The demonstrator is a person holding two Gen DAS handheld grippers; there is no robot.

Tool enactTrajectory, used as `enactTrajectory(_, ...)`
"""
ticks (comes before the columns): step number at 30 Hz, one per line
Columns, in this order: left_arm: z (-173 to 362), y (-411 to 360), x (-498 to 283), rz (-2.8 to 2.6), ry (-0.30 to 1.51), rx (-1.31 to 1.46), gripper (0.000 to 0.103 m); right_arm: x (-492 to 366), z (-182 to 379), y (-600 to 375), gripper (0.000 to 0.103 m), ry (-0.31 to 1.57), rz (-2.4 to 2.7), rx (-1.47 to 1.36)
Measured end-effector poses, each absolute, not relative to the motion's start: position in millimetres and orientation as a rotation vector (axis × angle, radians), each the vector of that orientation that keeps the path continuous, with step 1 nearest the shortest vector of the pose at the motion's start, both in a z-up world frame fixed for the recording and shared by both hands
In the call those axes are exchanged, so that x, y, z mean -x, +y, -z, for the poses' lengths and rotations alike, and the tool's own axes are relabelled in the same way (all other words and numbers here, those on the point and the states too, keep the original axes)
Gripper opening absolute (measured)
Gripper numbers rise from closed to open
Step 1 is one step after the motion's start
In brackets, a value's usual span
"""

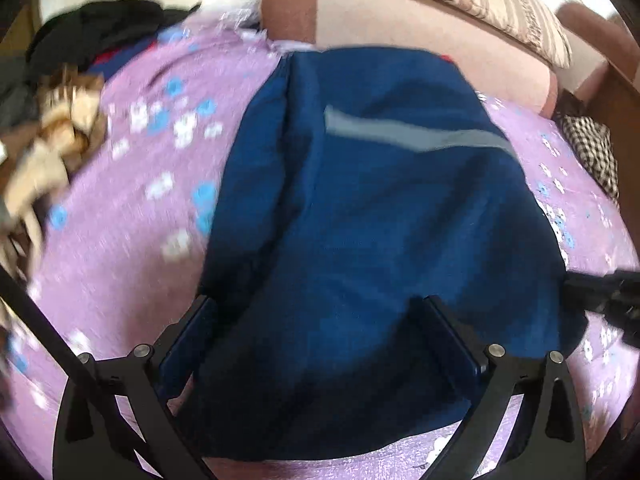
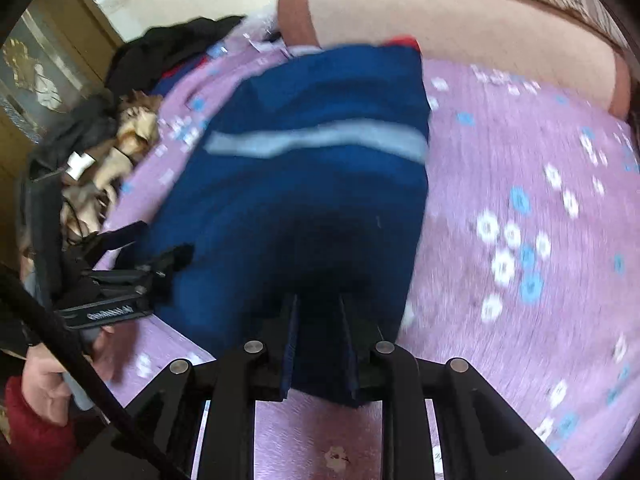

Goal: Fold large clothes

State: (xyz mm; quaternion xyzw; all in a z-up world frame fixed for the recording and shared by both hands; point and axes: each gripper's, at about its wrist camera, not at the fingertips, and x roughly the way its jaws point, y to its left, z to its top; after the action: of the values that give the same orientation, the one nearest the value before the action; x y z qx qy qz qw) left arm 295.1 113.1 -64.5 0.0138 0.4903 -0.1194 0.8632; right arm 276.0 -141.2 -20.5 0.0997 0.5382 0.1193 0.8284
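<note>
Both hand-held grippers are matte black with silver pivot screws: left hand-held gripper, right hand-held gripper. A red sleeve meets bare skin.

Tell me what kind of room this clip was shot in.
Most likely a bedroom: the blue garment lies on a flowered purple bedsheet, a pink bolster runs along the far edge, and more clothes are piled nearby.

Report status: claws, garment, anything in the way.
Left claw open, blue fabric between its fingers. Right claw shut on the dark blue garment with a grey stripe, near edge. Garment on purple flowered bedsheet. Heap of dark and tan clothes alongside.
</note>
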Motion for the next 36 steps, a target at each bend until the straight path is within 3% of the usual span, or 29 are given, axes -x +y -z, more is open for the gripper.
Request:
enactTrajectory(5, 67, 114, -289, 0.226, 0.987, -0.013, 0.103, -273, 47, -137, 0.023, 1.113, -0.229, -0.215)
enactTrajectory(13, 41, 110, -239, 0.142, 0.866, -0.112, 0.101, -237, 11, -136, 0.024, 1.043, -0.242, -0.171)
enactTrajectory(23, 55, 107, -236, 0.083, 0.837, -0.133, 0.102, -244, 33, -136, 0.030, 1.079, -0.234, -0.202)
enactTrajectory(27, 47, 105, -226, 0.075, 0.793, -0.144, 0.101, -232, 19, -140, 0.044, 1.046, -0.256, -0.228)
enactTrajectory(29, 44, 102, -222, 0.070, 0.778, -0.164, 0.101, -224, 12, -141, 0.058, 1.021, -0.262, -0.231)
enactTrajectory(36, 27, 90, -211, 0.046, 0.691, -0.246, 0.102, -214, -3, -154, 0.060, 0.965, -0.245, -0.240)
